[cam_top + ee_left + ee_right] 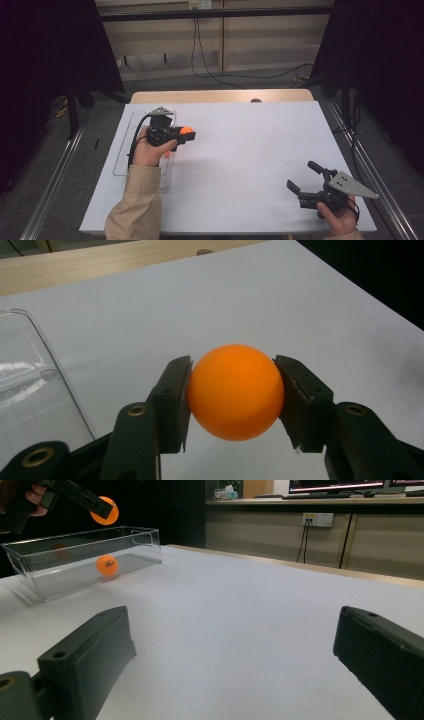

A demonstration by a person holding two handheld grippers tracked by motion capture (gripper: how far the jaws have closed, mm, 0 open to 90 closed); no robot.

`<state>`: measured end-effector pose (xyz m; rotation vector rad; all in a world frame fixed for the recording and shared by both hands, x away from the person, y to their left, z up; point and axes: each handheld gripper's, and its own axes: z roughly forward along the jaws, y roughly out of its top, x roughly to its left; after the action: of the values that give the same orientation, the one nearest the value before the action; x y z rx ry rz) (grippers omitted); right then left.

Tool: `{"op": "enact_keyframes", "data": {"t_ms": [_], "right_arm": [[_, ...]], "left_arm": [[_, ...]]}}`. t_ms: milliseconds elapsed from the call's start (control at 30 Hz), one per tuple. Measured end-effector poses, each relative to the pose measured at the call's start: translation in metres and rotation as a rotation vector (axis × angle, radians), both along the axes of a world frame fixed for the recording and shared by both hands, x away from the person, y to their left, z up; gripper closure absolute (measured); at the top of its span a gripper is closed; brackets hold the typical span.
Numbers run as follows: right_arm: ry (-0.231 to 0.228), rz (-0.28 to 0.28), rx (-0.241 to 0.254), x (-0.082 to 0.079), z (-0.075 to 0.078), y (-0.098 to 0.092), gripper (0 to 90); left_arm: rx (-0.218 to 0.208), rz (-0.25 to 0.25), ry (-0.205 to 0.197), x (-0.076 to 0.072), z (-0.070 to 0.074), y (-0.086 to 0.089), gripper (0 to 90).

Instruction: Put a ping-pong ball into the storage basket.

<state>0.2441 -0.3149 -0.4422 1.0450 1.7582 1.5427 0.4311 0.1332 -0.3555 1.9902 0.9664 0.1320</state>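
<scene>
An orange ball [234, 391] is clamped between the two black jaws of the left hand-held gripper [184, 134], one pad pressed on each side of it, and it is held clear of the white table [250, 165]. In the right gripper view this ball is seen raised above the near end of a clear plastic tray [85, 555], roughly over its rim; whether it hangs inside or just outside the tray's outline cannot be told. A second orange ball [107, 565] is already lying inside the tray, on its floor. The right hand-held gripper [305, 179] is held low over the table, well apart from the tray, with its jaws standing wide and nothing between them. One ball is judged to be delivered and the second to be on its way: the carried ball remains to be brought over the tray and released into it. No further balls are seen on the table.
</scene>
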Motion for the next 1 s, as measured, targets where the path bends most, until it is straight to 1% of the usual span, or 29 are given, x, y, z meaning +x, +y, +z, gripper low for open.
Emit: {"op": "enact_keyframes", "data": {"t_ms": [33, 100, 133, 467, 733, 800, 1000], "right_arm": [[-0.001, 0.0, 0.0, 0.0, 0.0, 0.0, 1.9], [-0.001, -0.001, 0.002, 0.0, 0.0, 0.0, 1.8], [0.0, -0.002, 0.005, 0.0, 0.0, 0.0, 1.8], [-0.001, 0.0, 0.005, -0.001, 0.001, 0.0, 1.8], [-0.001, 0.0, 0.005, -0.001, 0.001, 0.0, 1.9], [-0.002, -0.003, 0.006, -0.002, 0.001, 0.0, 1.9], [-0.005, -0.002, 0.004, -0.002, 0.001, -0.001, 1.9]], "left_arm": [[-0.003, 0.005, 0.0, 0.0, 0.0, 0.0, 50.8], [0.005, 0.004, 0.0, 0.0, 0.0, 0.002, 50.8], [0.005, 0.008, -0.006, 0.0, -0.001, 0.003, 50.8], [-0.001, 0.04, -0.008, -0.003, -0.002, 0.014, 50.8], [0.008, 0.054, -0.008, -0.005, -0.002, 0.021, 50.8], [0.004, 0.057, -0.009, -0.006, -0.003, 0.022, 50.8], [0.004, 0.072, -0.02, -0.007, -0.003, 0.028, 50.8]]}}
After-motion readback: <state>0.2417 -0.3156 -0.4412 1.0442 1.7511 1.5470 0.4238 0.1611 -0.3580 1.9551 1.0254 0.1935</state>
